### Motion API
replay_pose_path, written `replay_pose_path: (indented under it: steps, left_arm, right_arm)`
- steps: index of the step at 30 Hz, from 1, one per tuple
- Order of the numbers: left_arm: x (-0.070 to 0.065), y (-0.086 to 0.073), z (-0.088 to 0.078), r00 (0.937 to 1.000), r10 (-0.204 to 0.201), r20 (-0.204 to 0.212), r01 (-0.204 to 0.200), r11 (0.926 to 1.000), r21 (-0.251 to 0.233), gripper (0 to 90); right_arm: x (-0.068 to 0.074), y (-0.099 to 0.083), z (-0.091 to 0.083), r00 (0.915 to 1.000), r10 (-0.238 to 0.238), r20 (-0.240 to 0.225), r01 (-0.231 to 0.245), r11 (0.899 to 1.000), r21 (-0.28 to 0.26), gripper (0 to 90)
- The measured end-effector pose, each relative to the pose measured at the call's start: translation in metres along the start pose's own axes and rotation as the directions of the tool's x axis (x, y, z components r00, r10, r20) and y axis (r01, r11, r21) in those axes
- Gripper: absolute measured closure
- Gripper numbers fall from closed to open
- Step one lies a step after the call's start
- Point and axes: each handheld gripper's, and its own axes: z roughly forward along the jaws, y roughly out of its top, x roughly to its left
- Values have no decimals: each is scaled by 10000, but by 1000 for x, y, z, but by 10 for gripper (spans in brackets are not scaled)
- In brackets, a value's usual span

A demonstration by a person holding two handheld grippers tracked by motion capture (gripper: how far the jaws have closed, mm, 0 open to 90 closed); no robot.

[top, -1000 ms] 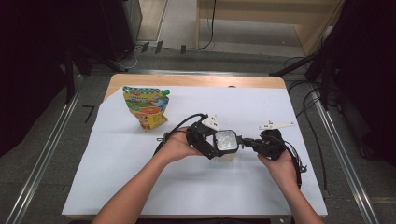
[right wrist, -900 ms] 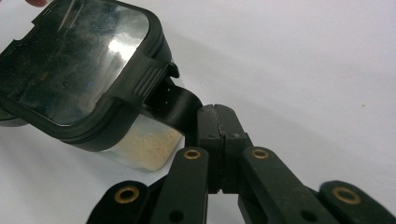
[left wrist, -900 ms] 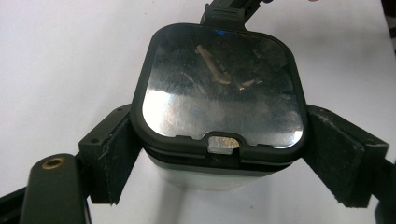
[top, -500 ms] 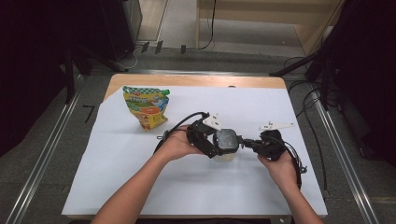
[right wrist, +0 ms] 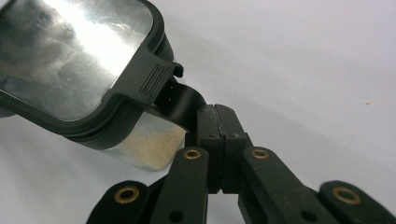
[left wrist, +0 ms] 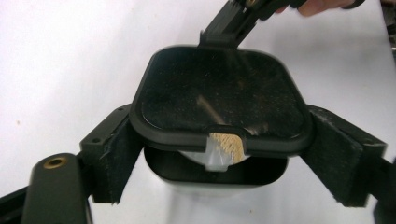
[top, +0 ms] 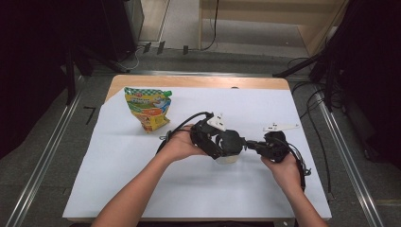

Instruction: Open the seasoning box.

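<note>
Honestly not much has moved in the last second. The small clear container (top: 228, 158) sits mid-desk on the white sheet (top: 118, 179), same spot as before. The left gripper (left wrist: 219, 154) has its jaws clamped on the container's sides, just under the black lid (left wrist: 219, 100). The right gripper (right wrist: 215, 122) has its jaws clenched on the lid's tab (right wrist: 180, 100). My guess: they're bracing to pop it open. The snack pouch (top: 147, 108) stands well apart, untouched.

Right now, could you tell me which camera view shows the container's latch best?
The right gripper view: the latch sits close-up, pinched by the right gripper. The left gripper view shows it small behind the lid; in the high view it is hidden.
</note>
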Motion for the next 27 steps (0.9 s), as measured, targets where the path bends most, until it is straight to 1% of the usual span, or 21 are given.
replay_pose_path:
  steps: [1, 2, 3, 4, 6, 11, 16, 19, 20, 23, 27]
  left_arm:
    - [0, 2, -2, 9998, -72, 189, 74, 9999, -68, 201]
    - [0, 3, -4, 9987, -60, 516, 75, 9996, -283, 307]
    - [-2, 5, -5, 9990, 7, 440, 11, 9992, -403, 358]
    - [-3, 7, -5, 9992, 152, 357, -140, 9994, -329, 361]
    - [-5, 10, -6, 9988, 277, 398, -267, 9993, -257, 382]
    - [-8, 16, -8, 9979, 206, 607, -186, 9993, -336, 493]
    - [-10, 21, -7, 9959, -27, 908, 58, 9994, -344, 578]
    - [-10, 24, -7, 9945, -107, 1037, 142, 9993, -338, 612]
    - [-9, 26, -7, 9947, -54, 1026, 85, 9995, -304, 617]
    - [-10, 31, -7, 9940, -78, 1095, 117, 9993, -352, 641]
    - [-12, 38, -4, 9929, 30, 1187, 10, 9995, -331, 678]
  right_arm:
    - [0, 0, 0, 10000, -17, -1, 17, 10000, -9, 900]
    - [0, 0, 0, 10000, -5, 24, 5, 10000, -9, 900]
    - [0, 0, 0, 10000, -59, 7, 59, 10000, -9, 900]
    - [0, 0, 0, 10000, -28, -18, 28, 10000, -20, 900]
    - [1, 0, 0, 10000, -52, 12, 52, 10000, -7, 900]
    - [1, 0, 0, 10000, -65, 0, 65, 10000, -18, 900]
    - [0, 0, 0, 9999, -116, -62, 116, 9999, -27, 900]
    - [0, 0, 0, 9999, -124, -93, 124, 9999, -25, 900]
    - [0, -1, -1, 9998, -137, -123, 137, 9999, -6, 900]
    - [0, -1, -1, 9997, -174, -179, 174, 9998, -3, 900]
    - [0, -1, -1, 9996, -202, -199, 202, 9998, 5, 900]
